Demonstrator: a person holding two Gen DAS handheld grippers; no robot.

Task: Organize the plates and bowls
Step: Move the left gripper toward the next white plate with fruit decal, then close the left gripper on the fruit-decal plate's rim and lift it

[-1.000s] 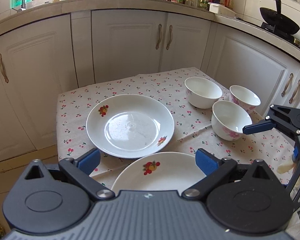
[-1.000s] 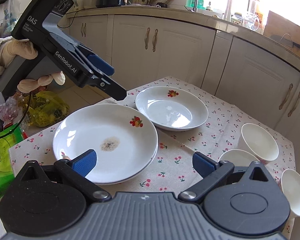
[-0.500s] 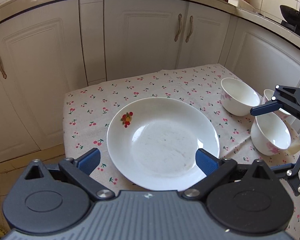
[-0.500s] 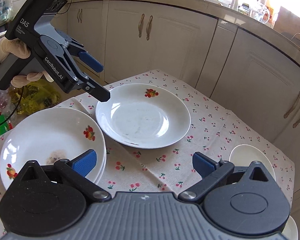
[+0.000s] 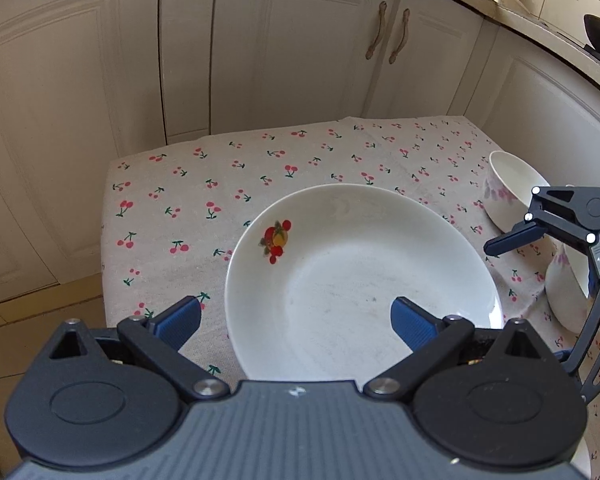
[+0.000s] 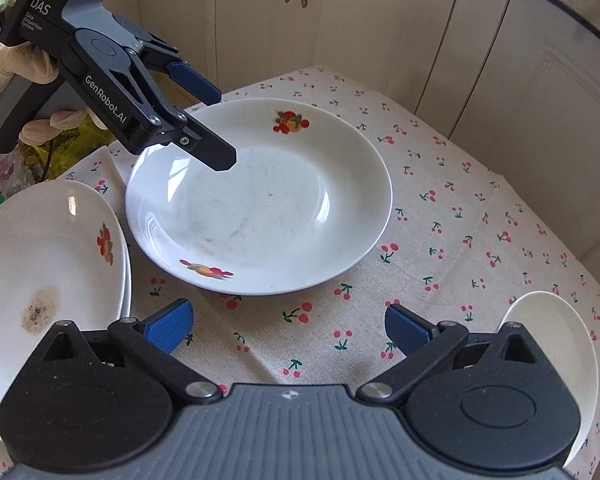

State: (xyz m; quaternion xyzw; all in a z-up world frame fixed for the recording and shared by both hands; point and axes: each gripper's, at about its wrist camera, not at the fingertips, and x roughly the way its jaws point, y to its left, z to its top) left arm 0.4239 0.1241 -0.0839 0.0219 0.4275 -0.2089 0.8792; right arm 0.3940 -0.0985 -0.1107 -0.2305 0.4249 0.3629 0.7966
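A white plate with fruit prints (image 5: 360, 280) (image 6: 260, 196) lies on the cherry-print tablecloth. My left gripper (image 5: 296, 320) is open and empty, hovering over the plate's near rim; it also shows in the right wrist view (image 6: 218, 128) above the plate's left edge. My right gripper (image 6: 288, 326) is open and empty, above the cloth just short of the plate. A stack of plates (image 6: 48, 280) with a brown stain lies at the left. A white bowl (image 6: 552, 360) stands at the right; two bowls (image 5: 512, 196) (image 5: 564, 292) show in the left wrist view.
The small table's cloth (image 5: 220, 184) ends close to white kitchen cabinets (image 5: 300, 48) behind and to the right. A green and yellow bag (image 6: 60, 148) lies on the floor beyond the table's left side. The right gripper's linkage (image 5: 572, 220) reaches in by the bowls.
Both grippers have moved forward and lower toward the single plate. The left gripper now hangs over its rim. Both stay open.
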